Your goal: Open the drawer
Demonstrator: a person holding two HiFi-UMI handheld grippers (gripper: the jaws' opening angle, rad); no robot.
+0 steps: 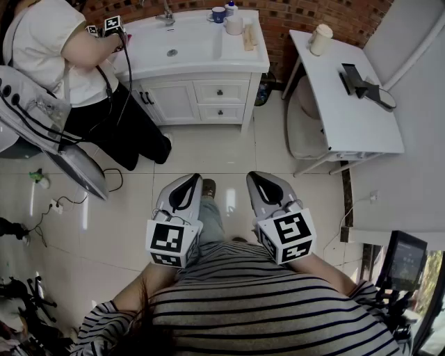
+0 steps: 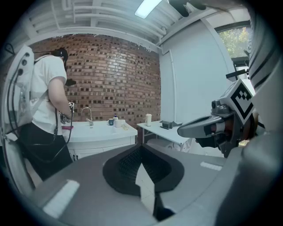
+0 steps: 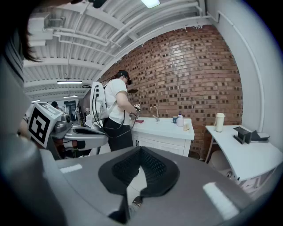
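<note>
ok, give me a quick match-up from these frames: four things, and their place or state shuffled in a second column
Things:
1. blue cup
2. cream tumbler
3. top drawer
4. right gripper

Place or state:
A. on the white side table
B. jaws together, nothing between them
C. at the back of the sink counter, by the brick wall
D. pushed in flush, below the sink counter

Pairs: 1-C, 2-A, 3-D, 4-B
</note>
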